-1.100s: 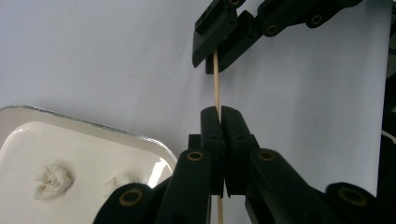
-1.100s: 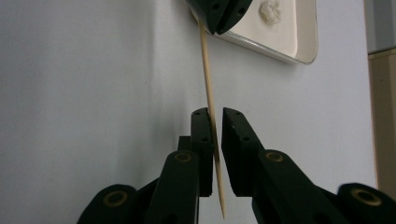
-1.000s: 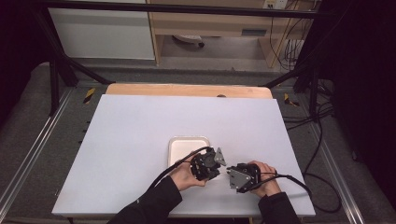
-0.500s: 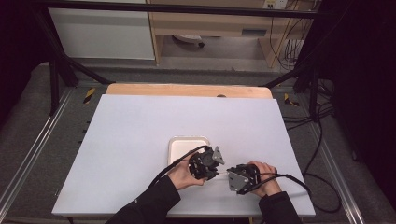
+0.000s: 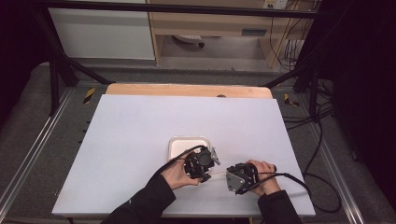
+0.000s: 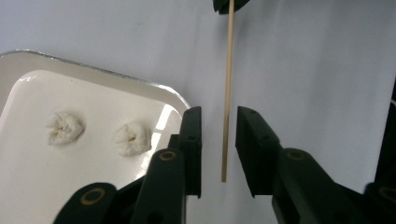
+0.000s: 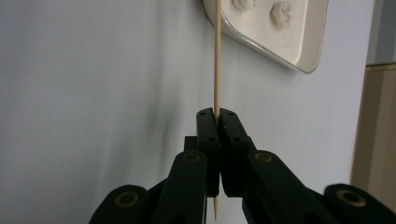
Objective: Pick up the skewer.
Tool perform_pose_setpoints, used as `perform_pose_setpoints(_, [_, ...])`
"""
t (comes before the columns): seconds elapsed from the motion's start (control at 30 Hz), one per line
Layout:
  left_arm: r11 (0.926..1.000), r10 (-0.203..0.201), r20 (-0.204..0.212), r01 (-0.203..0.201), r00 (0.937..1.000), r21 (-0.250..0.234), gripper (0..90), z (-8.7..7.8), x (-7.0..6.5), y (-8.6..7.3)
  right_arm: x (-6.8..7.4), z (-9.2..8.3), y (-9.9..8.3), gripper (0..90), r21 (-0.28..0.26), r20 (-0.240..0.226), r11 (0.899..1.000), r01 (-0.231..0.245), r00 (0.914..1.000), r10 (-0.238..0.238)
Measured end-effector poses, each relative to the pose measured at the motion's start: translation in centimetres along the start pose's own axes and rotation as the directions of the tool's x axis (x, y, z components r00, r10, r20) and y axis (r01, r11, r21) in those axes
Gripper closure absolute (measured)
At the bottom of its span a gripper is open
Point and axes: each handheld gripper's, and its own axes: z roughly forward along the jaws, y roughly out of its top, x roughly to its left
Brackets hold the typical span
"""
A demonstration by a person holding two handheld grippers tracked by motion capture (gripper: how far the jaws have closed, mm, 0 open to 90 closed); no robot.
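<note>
Left tongs [image 6: 218,154] opening, right tongs [image 7: 217,116] clamped

No readable text, no labels, no brand marks, no numbers, no legible signs anywhere

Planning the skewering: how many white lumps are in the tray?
2: both white lumps lie side by side in the tray, apart. The left gripper view's jaws may hide more.

A white rectangular tabletop [image 5: 140,140] with a pale square tray [image 5: 180,145] just below centre. At the tray's five o'clock, the left hand-held gripper [image 5: 205,163], black. At its four o'clock, the right hand-held gripper [image 5: 233,177], near the left one. A thin pale wooden stick [image 5: 217,173] spans between them. Dark sleeves enter from six o'clock.
</note>
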Motion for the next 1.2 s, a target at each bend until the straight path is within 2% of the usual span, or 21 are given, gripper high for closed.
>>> perform_pose_setpoints(0.23, [0.9995, -0.006, 0.024, 0.006, 0.9997, 0.030, 83.6, 0.6, -0.2, 0.1, -0.1, 0.0, 0.3, 88.9, 0.009, 0.002, 1.000, 0.024, 0.9997, -0.024])
perform_pose_setpoints(0.37, [0.9994, 0.000, 0.021, -0.001, 0.9998, 0.035, 87.4, 0.9, -0.4, 0.2, -0.2, 0.0, 0.3, 88.9, 0.007, 0.005, 0.999, 0.042, 0.9991, -0.042])
perform_pose_setpoints(0.73, [0.9992, 0.018, -0.004, -0.017, 0.9998, 0.035, 88.6, 1.0, -0.7, 0.2, -0.1, -0.2, 0.3, 88.4, 0.008, 0.011, 0.999, 0.036, 0.9993, -0.037])
perform_pose_setpoints(0.83, [0.9994, 0.016, -0.001, -0.016, 0.9999, 0.029, 88.6, 0.9, -0.6, 0.0, -0.2, -0.3, 0.3, 86.8, -0.003, 0.014, 1.000, 0.018, 0.9997, -0.018])
perform_pose_setpoints(0.93, [0.9998, 0.010, -0.007, -0.010, 0.9999, 0.015, 88.5, 0.8, -0.5, -0.4, -0.4, -0.5, 0.1, 78.6, -0.027, 0.017, 0.997, -0.067, 0.9976, 0.067])
perform_pose_setpoints(1.0, [0.9999, 0.005, -0.014, -0.005, 0.9999, 0.011, 88.5, 0.6, -0.4, -0.9, -0.5, -0.7, -0.2, 72.0, -0.045, 0.020, 0.987, -0.152, 0.9880, 0.153])
perform_pose_setpoints(1.1, [1.0000, -0.006, -0.026, 0.006, 0.9997, 0.001, 88.5, 0.3, -0.1, -1.6, -0.9, -1.0, -0.9, 60.4, -0.076, 0.034, 0.962, -0.263, 0.9633, 0.266])
perform_pose_setpoints(1.13, [0.9999, -0.011, -0.029, 0.011, 0.9995, -0.005, 88.5, 0.2, 0.0, -1.9, -0.9, -1.1, -1.2, 55.9, -0.086, 0.037, 0.948, -0.308, 0.9494, 0.312])
perform_pose_setpoints(1.2, [0.9996, -0.028, -0.036, 0.027, 0.9990, -0.011, 88.5, -0.1, 0.3, -2.4, -1.0, -1.3, -1.8, 48.0, -0.109, 0.037, 0.906, -0.408, 0.9095, 0.414])
